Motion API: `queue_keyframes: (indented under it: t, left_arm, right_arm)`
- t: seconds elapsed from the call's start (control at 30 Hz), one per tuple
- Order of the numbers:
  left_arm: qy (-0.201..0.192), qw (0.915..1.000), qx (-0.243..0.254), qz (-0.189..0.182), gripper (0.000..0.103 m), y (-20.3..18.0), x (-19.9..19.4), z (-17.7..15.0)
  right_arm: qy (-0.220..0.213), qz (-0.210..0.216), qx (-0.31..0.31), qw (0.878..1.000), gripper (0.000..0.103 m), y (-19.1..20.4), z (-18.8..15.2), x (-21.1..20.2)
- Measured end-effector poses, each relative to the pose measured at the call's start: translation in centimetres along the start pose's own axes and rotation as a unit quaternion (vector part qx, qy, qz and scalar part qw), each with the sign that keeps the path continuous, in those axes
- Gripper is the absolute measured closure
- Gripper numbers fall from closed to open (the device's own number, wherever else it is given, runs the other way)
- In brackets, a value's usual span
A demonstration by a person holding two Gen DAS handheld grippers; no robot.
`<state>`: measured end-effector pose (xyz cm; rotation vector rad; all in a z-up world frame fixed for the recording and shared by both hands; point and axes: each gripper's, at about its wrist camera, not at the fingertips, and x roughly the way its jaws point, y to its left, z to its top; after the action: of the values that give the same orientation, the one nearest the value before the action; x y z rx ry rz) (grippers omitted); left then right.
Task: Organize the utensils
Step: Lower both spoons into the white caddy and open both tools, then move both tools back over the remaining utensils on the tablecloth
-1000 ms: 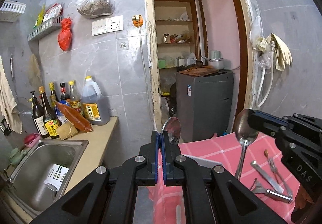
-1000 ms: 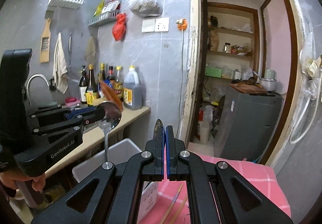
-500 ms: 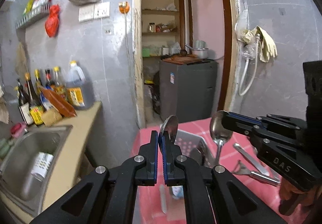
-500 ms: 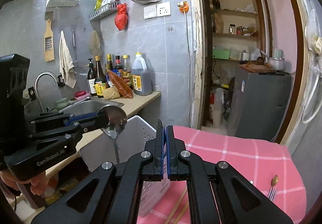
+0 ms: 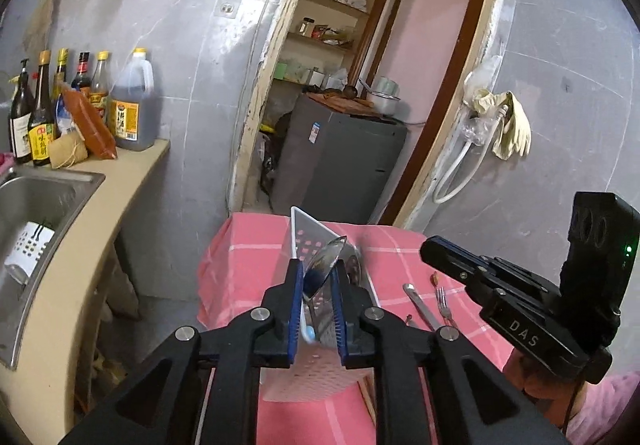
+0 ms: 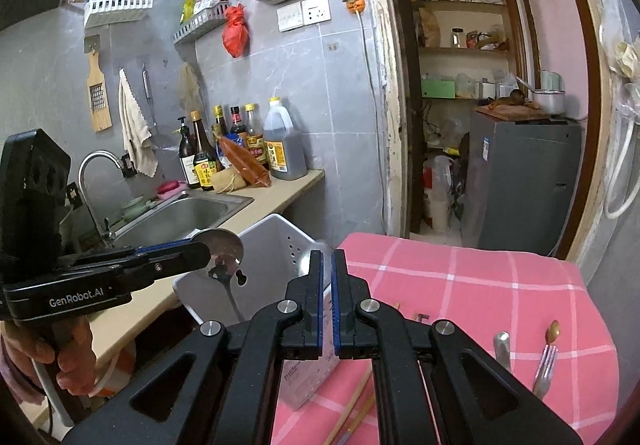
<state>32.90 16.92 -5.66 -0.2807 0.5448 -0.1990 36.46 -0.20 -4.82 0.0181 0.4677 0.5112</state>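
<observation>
My left gripper has its jaws parted around a steel spoon, which hangs bowl-up over the white perforated basket. In the right wrist view the same gripper shows with the spoon above the basket. My right gripper is slightly open and empty, just right of the basket; it also shows in the left wrist view. Another spoon lies in the basket.
On the pink checked tablecloth lie a fork, a metal handle, a small spoon and chopsticks. A counter with a sink and several bottles stands to the left.
Both grippers dropped toward the basket. My left jaws have opened a little around its spoon. My right gripper has let go of its spoon, which now lies in the basket.
</observation>
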Motion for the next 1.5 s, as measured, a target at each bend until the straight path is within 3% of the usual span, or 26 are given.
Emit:
queue_keyframes:
  t: [0.1,0.23,0.4,0.47,0.57,0.63,0.73,0.83,0.93,1.5]
  left_arm:
    - [-0.002,1.0,0.001,0.005,0.089,-0.5,-0.3,-0.1]
    - [-0.02,0.9998,0.002,0.009,0.081,-1.6,-1.2,0.0]
    - [-0.042,0.9991,0.001,0.011,0.072,-3.2,-2.0,0.7]
    - [-0.051,0.9986,0.005,0.013,0.067,-4.1,-2.3,0.8]
    - [-0.063,0.9978,0.014,0.015,0.052,-5.5,-2.7,1.0]
    - [-0.072,0.9971,0.019,0.015,0.035,-6.8,-2.9,1.0]
    - [-0.086,0.996,0.023,0.014,0.019,-8.5,-3.0,1.0]
    - [-0.097,0.9948,0.029,0.012,0.006,-10.1,-3.0,0.9]
    - [-0.104,0.9938,0.038,0.011,0.001,-11.7,-2.8,0.8]
    - [-0.077,0.9952,0.06,0.001,0.0,-18.0,0.2,-2.4]
  right_arm:
    - [-0.007,-0.009,0.007,1.0,0.097,-0.5,0.0,-1.2]
    - [-0.024,-0.021,0.022,0.999,0.071,-1.5,0.2,-3.0]
    - [-0.053,-0.047,0.039,0.997,0.07,-3.2,0.8,-6.3]
    - [-0.065,-0.059,0.043,0.995,0.064,-3.9,1.2,-7.6]
    - [-0.087,-0.078,0.051,0.992,0.047,-5.2,1.6,-9.9]
    - [-0.098,-0.091,0.055,0.99,0.035,-6.1,1.8,-11.3]
    - [-0.114,-0.115,0.061,0.985,0.02,-7.6,1.9,-13.4]
    - [-0.129,-0.138,0.064,0.98,0.009,-9.0,1.9,-15.3]
    - [-0.137,-0.155,0.068,0.976,0.001,-10.2,1.7,-16.7]
    - [-0.115,-0.2,0.073,0.97,0.001,-15.9,-2.0,-19.9]
